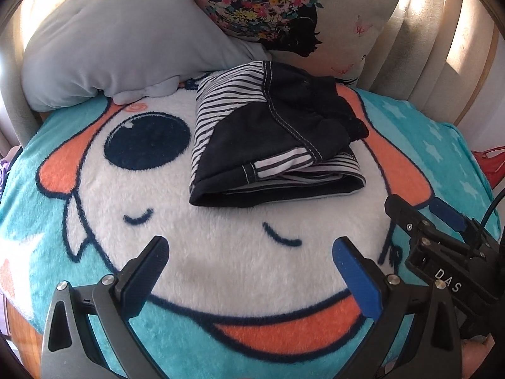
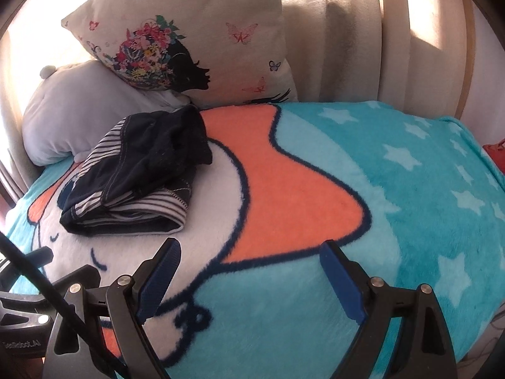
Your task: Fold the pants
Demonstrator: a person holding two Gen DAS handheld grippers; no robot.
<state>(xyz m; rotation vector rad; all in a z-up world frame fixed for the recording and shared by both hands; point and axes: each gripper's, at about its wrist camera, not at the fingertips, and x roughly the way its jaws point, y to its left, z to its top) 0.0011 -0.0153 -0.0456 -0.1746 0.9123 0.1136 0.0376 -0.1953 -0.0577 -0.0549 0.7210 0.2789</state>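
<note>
The dark navy pants [image 1: 271, 135] with striped white panels lie folded in a small stack on the cartoon blanket [image 1: 221, 259]. They also show in the right wrist view [image 2: 139, 173], at the left. My left gripper [image 1: 251, 252] is open and empty, hovering over the blanket short of the stack. My right gripper [image 2: 251, 255] is open and empty, to the right of the pants. It shows in the left wrist view [image 1: 416, 211] at the right edge.
A grey plush pillow [image 1: 110, 47] and a cream floral cushion [image 1: 284, 9] lean behind the pants against a beige padded backrest [image 2: 363, 31]. Something red [image 2: 495, 151] pokes out at the blanket's right edge. The blanket [image 2: 378, 189] spreads right with stars.
</note>
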